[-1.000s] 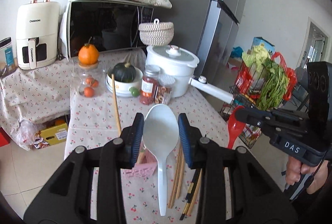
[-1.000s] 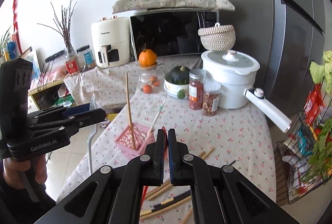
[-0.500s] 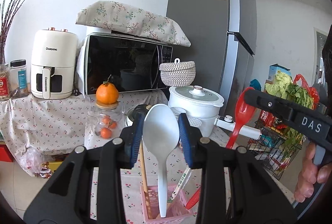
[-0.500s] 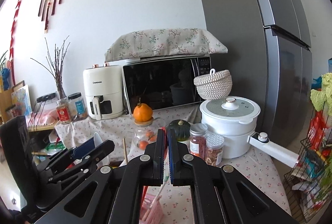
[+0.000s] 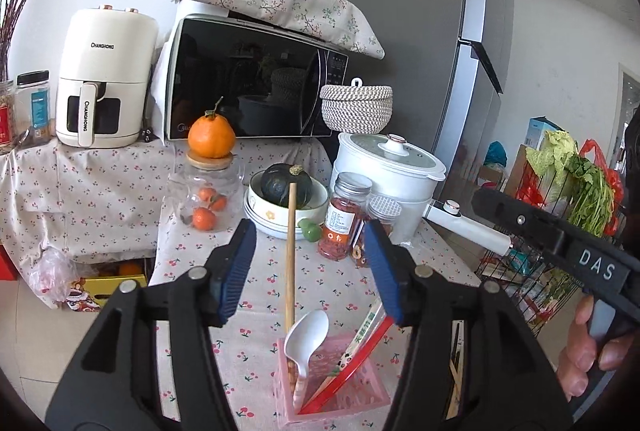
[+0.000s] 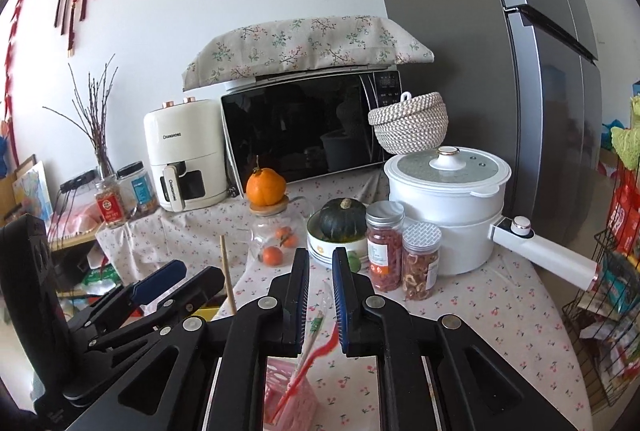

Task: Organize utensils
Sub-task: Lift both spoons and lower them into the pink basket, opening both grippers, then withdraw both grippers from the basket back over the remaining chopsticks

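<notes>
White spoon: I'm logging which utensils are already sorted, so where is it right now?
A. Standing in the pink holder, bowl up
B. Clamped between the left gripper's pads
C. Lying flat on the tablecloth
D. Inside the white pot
A. The white spoon stands bowl-up in the pink holder, and the left gripper above it is open and empty.

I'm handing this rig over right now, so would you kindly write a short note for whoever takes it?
Left hand-held gripper: open, holding nothing, above the pink basket.
Right hand-held gripper: jaws slightly apart, holding nothing, also over the basket.
In the basket: white spoon, red spoon, wrapped chopsticks, one upright wooden chopstick.
Done: both spoons are placed.
Left: loose chopsticks lie on the table right of the basket; collect them next.
</notes>
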Demonstrator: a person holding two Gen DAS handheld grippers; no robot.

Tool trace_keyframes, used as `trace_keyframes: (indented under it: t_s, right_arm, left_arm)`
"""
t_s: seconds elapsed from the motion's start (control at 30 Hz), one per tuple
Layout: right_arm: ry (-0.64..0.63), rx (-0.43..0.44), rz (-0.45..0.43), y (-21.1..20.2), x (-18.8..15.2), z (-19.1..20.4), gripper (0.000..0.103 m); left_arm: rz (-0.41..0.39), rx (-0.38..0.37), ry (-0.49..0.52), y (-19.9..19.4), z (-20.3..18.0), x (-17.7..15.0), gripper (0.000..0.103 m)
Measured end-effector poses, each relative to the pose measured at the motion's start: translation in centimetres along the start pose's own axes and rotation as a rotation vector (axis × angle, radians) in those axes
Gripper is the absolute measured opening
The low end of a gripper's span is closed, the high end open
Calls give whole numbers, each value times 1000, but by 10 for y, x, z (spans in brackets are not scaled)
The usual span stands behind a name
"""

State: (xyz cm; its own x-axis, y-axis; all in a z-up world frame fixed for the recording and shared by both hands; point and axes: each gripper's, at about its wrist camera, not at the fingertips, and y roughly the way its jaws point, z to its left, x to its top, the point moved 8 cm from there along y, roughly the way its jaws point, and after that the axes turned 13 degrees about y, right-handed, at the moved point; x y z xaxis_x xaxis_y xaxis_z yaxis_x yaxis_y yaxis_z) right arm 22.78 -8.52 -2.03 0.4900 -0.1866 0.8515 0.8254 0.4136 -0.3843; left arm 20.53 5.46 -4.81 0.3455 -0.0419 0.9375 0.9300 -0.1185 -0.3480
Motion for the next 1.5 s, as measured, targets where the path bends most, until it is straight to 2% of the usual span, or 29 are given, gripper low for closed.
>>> trace_keyframes:
  t_s: [0.07,0.13,0.27,0.33,0.4,0.53,0.87,1.13,1.33,1.5]
  right_arm:
    - [24,6,-5,-5,4,-5,21]
    - [39,10,-12,-12,9,-9,38]
    - [53,17,-6,-22,14,-14,51]
    - [62,13,6,-27,15,-19,66]
    - [76,11,24,-31,14,-25,73]
    - [86,-19,67,-37,7,-40,84]
    - [39,-111,182,-49,-25,-75,91]
    - [15,-159,281,-48,-54,-99,91]
    - [86,-218,424,-31,-84,-127,91]
    - [126,-291,577,-11,-119,-151,91]
  left_arm:
    - [25,-10,-10,-1,0,-2,63]
    - [51,-15,-21,-4,0,-4,69]
    - [106,-33,-44,-8,-2,-8,81]
    - [140,-39,-48,-12,-4,-11,87]
    - [191,-38,-35,-13,-6,-15,93]
    - [252,-26,-3,-22,-11,-21,97]
    - [407,-33,39,-28,-31,-52,99]
    - [489,-85,57,-30,-50,-76,102]
    - [527,-115,94,-27,-68,-91,102]
    - [565,-140,108,-24,-78,-103,102]
